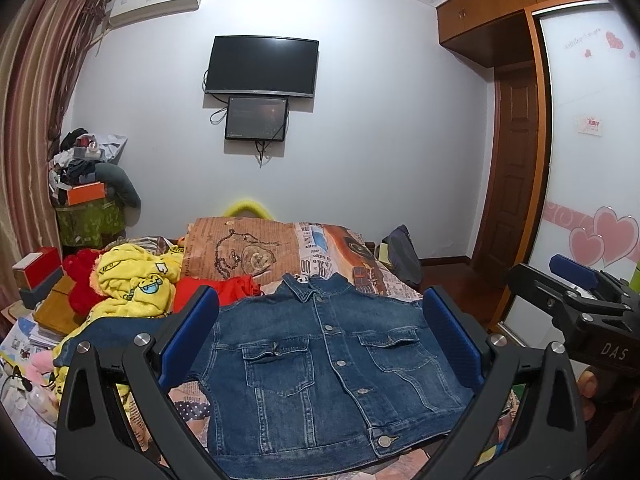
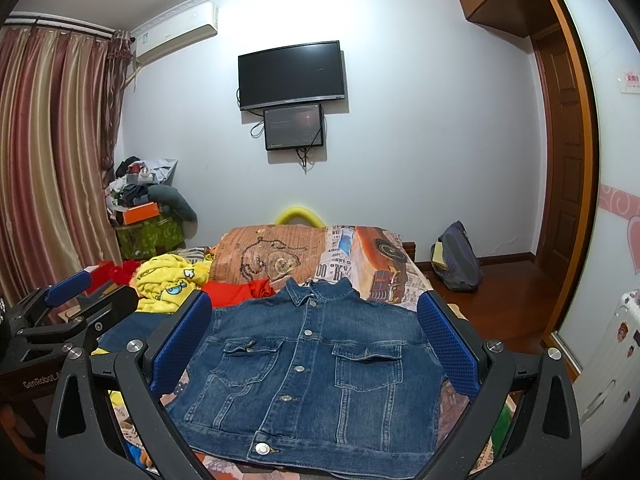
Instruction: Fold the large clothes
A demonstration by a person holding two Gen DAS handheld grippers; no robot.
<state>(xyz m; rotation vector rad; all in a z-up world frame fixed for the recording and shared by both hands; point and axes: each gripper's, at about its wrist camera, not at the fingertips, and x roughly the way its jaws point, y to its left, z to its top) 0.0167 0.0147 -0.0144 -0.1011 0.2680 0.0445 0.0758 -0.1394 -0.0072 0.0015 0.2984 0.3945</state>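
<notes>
A blue denim jacket (image 1: 320, 364) lies flat and buttoned on the bed, collar away from me; it also shows in the right wrist view (image 2: 308, 368). Its sleeves seem tucked under or folded in. My left gripper (image 1: 320, 308) hovers open above the jacket, its blue pads (image 1: 192, 332) far apart and holding nothing. My right gripper (image 2: 314, 308) is also open over the jacket with nothing between its fingers. In the left wrist view the right gripper (image 1: 572, 280) appears at the right edge; in the right wrist view the left gripper (image 2: 68, 288) appears at the left edge.
The bed (image 1: 352, 256) has a patterned newspaper-print cover. A pile of yellow (image 1: 136, 280) and red (image 1: 232, 288) clothes lies left of the jacket. Boxes and clutter stand at the left, a backpack (image 2: 456, 258) on the floor at the right, near a wardrobe (image 1: 592, 160).
</notes>
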